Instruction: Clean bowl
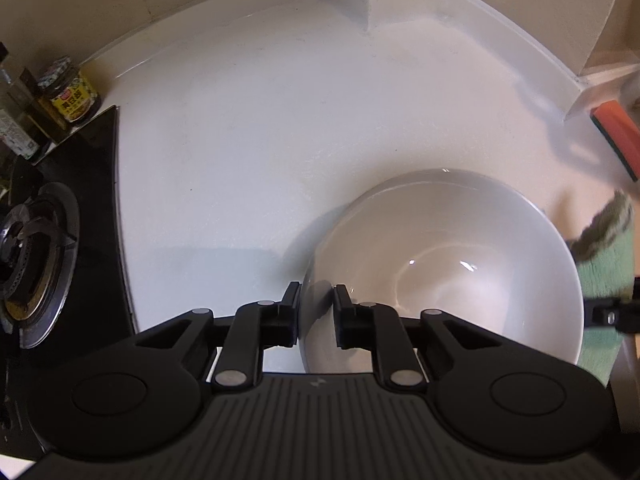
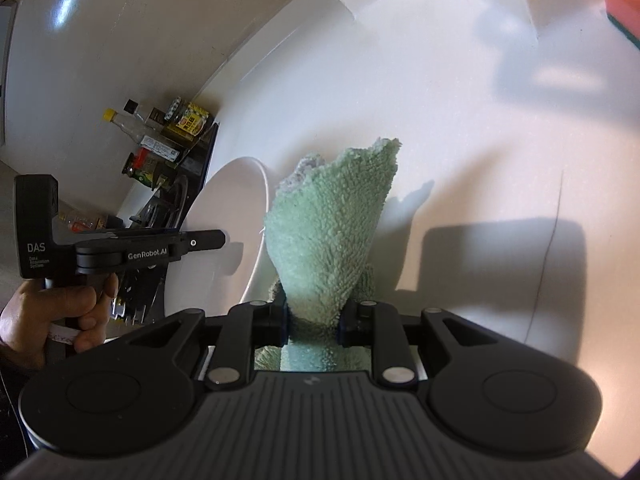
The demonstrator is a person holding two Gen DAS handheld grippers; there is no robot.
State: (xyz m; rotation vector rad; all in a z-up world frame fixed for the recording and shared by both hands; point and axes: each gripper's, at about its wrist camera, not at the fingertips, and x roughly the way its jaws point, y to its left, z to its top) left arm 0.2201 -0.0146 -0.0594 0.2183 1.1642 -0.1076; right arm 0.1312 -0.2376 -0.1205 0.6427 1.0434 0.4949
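The left gripper (image 1: 316,312) has its jaws astride the near rim of the white bowl (image 1: 440,264), one inside, one outside, not pressing it. The right gripper (image 2: 314,322) clamps its jaws on a green cloth (image 2: 332,216), just beside the bowl. Beyond lies the white table (image 1: 260,128).

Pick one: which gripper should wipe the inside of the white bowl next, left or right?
Right. The right gripper is shut on the green terry cloth, beside the white ceramic bowl. The left gripper straddles the bowl's rim, so it looks better placed to steady it.
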